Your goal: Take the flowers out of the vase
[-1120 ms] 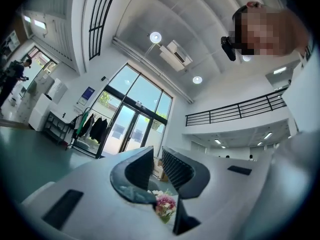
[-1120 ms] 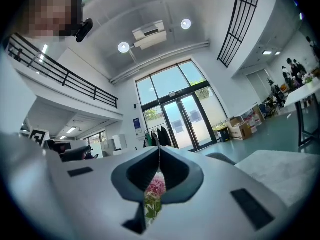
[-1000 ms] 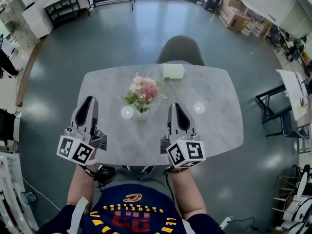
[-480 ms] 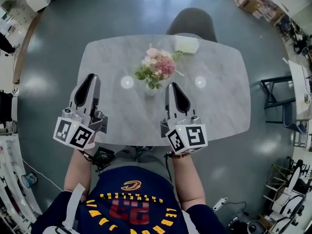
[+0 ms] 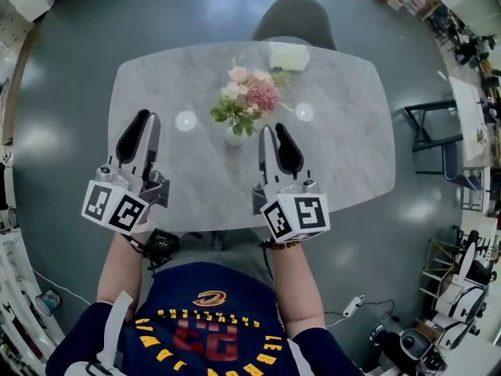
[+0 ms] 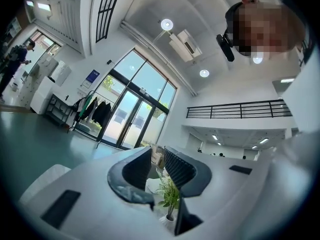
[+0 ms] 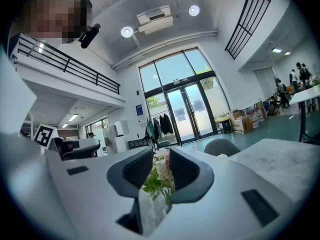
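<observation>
Head view: grey marble table (image 5: 344,155), white vase (image 5: 234,138) standing upright near the middle, a bit toward the 12 o'clock edge

Flowers (image 5: 246,100) are in the vase, pink and cream heads with green leaves, bunch leaning toward 1 o'clock

Left gripper (image 5: 143,118) is over the table at about 9 o'clock from the vase, well apart from it and pointing toward 12 o'clock. Its jaws have just been opening and now stand slightly spread, pinching nothing. In the left gripper view (image 6: 157,156) only leaves and the vase show through the narrow gap, farther off

Right gripper (image 5: 274,130) is at about 3 o'clock from the vase, near it but not touching, also pointing toward 12 o'clock. Its jaws have just been opening too, slightly spread with nothing gripped. In the right gripper view (image 7: 161,159) the flowers show in line with the gap, beyond the jaws, and the pads are not pressing on them

Pale box (image 5: 288,56) lies near the table's 12 o'clock edge, at about 1 o'clock from the flowers

Grey chair (image 5: 296,18) is pushed in at 12 o'clock behind the table

The person stands at the 6 o'clock edge in a dark shirt (image 5: 211,327), one marker cube on each gripper
</observation>
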`<state>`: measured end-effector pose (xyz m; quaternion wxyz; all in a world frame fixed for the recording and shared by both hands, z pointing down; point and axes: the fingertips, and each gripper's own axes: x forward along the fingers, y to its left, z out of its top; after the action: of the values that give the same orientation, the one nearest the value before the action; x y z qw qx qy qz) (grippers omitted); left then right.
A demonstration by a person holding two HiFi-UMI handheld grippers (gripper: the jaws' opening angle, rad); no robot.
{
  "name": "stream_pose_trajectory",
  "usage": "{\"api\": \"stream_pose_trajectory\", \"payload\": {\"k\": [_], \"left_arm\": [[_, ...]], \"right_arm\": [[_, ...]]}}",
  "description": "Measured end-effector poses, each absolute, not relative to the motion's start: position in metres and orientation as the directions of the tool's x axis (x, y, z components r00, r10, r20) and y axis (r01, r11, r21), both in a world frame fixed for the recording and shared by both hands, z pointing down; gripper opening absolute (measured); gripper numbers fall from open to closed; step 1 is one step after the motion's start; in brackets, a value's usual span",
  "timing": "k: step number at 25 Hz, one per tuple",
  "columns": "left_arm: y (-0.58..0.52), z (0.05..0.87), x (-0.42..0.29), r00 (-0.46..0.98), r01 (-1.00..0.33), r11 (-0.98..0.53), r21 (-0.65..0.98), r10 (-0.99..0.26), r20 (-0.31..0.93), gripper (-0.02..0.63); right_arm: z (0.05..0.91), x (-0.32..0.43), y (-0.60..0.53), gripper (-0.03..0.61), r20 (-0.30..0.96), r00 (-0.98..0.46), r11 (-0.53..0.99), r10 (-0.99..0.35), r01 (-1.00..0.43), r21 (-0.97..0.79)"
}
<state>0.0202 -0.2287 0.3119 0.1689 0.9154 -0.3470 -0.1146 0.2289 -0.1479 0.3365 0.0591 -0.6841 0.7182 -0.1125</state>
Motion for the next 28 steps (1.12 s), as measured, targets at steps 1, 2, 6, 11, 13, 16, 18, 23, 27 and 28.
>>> {"api": "stream_pose_trajectory", "payload": {"k": [1, 2, 6, 11, 13, 16, 18, 23, 27, 28], "left_arm": [[-0.23, 0.316, 0.024, 0.737, -0.595, -0.704, 0.387, -0.67, -0.087, 0.072], [-0.229, 0.32, 0.027, 0.74, -0.596, -0.706, 0.382, -0.668, -0.079, 0.08], [-0.227, 0.336, 0.035, 0.742, -0.613, -0.695, 0.376, -0.67, -0.027, 0.122], [-0.227, 0.361, 0.036, 0.723, -0.639, -0.658, 0.397, -0.691, 0.019, 0.172], [-0.223, 0.366, 0.04, 0.724, -0.638, -0.659, 0.399, -0.69, 0.018, 0.177], [-0.218, 0.37, 0.043, 0.732, -0.627, -0.668, 0.4, -0.681, 0.011, 0.2], [-0.213, 0.376, 0.047, 0.745, -0.618, -0.684, 0.387, -0.667, 0.012, 0.222], [-0.202, 0.405, 0.066, 0.792, -0.589, -0.736, 0.332, -0.609, 0.055, 0.245], [-0.199, 0.434, 0.082, 0.805, -0.591, -0.765, 0.255, -0.58, 0.126, 0.25], [-0.202, 0.44, 0.083, 0.797, -0.602, -0.756, 0.256, -0.589, 0.135, 0.25]], "right_arm": [[0.342, 0.231, -0.147, 0.088, 0.08, -0.05, 0.029, -0.996, -0.969, -0.245], [0.35, 0.233, -0.145, 0.103, 0.096, -0.049, 0.024, -0.994, -0.968, -0.25], [0.386, 0.235, -0.148, 0.163, 0.164, -0.091, 0.041, -0.982, -0.957, -0.288], [0.412, 0.232, -0.162, 0.236, 0.194, -0.134, 0.069, -0.972, -0.949, -0.309], [0.421, 0.234, -0.161, 0.25, 0.201, -0.139, 0.07, -0.97, -0.945, -0.319], [0.426, 0.235, -0.161, 0.286, 0.209, -0.147, 0.07, -0.967, -0.938, -0.338], [0.436, 0.232, -0.16, 0.304, 0.219, -0.167, 0.081, -0.961, -0.932, -0.354], [0.463, 0.227, -0.159, 0.305, 0.268, -0.197, 0.092, -0.943, -0.928, -0.361], [0.477, 0.227, -0.159, 0.305, 0.297, -0.178, 0.078, -0.938, -0.944, -0.32], [0.481, 0.227, -0.161, 0.305, 0.305, -0.174, 0.076, -0.936, -0.948, -0.308]]}}
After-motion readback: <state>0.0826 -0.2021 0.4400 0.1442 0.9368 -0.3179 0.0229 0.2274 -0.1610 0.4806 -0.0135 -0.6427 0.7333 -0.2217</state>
